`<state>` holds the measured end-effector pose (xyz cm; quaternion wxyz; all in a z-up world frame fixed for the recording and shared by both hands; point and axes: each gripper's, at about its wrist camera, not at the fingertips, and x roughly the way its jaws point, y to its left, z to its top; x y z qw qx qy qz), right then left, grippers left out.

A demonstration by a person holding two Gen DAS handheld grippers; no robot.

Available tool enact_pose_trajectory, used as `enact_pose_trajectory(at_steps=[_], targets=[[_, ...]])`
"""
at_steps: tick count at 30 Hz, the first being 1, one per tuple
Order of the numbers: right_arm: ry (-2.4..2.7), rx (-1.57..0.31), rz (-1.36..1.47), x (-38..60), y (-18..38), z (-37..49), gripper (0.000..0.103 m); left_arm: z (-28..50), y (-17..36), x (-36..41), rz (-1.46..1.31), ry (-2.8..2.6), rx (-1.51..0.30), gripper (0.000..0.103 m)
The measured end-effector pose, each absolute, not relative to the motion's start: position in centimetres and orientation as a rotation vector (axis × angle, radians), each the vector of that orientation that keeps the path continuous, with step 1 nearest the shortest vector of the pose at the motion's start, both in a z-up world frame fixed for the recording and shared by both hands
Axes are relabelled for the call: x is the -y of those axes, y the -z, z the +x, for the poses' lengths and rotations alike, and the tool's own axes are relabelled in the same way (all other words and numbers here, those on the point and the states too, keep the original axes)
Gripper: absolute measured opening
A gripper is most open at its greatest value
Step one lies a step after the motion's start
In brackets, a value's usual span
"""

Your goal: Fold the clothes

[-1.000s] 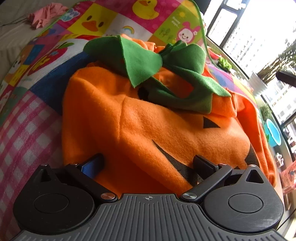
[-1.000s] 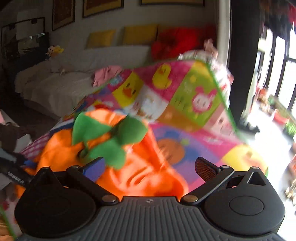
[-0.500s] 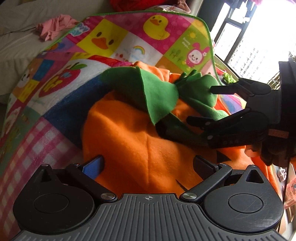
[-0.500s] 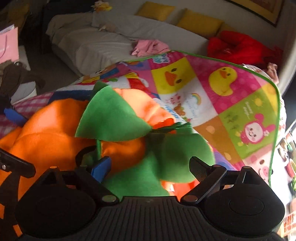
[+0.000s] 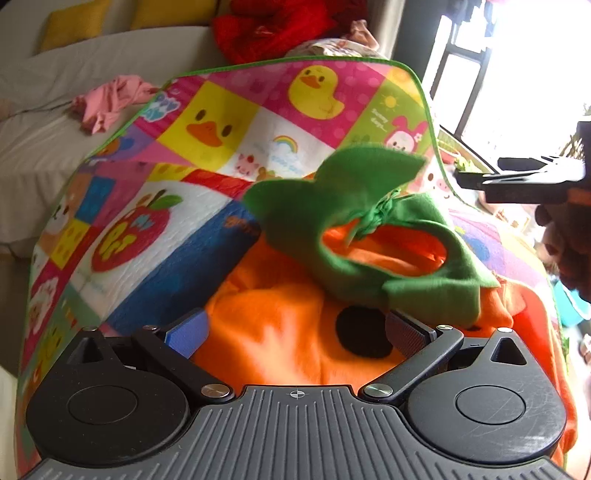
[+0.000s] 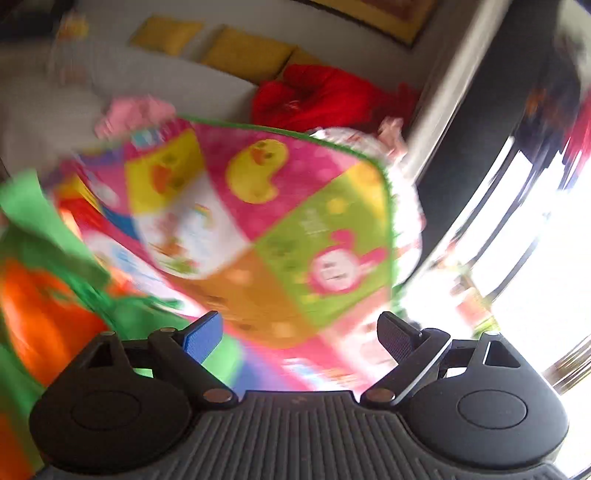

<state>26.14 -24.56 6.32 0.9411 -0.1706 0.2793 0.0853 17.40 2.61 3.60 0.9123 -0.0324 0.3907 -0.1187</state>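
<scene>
An orange pumpkin costume (image 5: 280, 332) with a green leaf collar (image 5: 332, 206) and black face patches lies on a colourful cartoon play mat (image 5: 207, 125). My left gripper (image 5: 295, 328) is open and empty, low over the orange fabric near the collar. My right gripper (image 6: 299, 334) is open and empty over the mat, with the costume (image 6: 40, 314) at its left; this view is blurred. In the left wrist view the right gripper (image 5: 524, 181) shows at the right edge, above and to the right of the collar.
A white sofa (image 5: 48, 122) with yellow cushions (image 5: 74, 22) stands behind the mat. A pink garment (image 5: 110, 99) lies on it, and a red bundle (image 5: 280, 26) sits at its far end. Bright windows (image 5: 517, 74) are to the right.
The green collar has been flipped open, showing the orange neck opening. My right gripper has pulled away from the collar to the right. My left gripper has tilted up and drawn back slightly.
</scene>
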Motion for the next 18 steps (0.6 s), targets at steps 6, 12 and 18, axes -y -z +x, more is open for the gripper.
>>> enact_pose_trajectory(at_steps=[6, 12, 18], targets=[[-0.42, -0.674, -0.359, 21.5, -4.1, 22.6, 0.085, 19.0, -2.8, -0.7, 0.005, 0.245, -0.836, 0.103], [-0.428, -0.639, -0.477, 18.7, -1.9, 22.7, 0.054, 19.3, -2.3, -0.2, 0.007, 0.257, -0.854, 0.103], [-0.605, -0.636, -0.635, 18.3, -1.0, 20.5, 0.054, 20.1, -2.0, -0.4, -0.013, 0.268, -0.856, 0.103]])
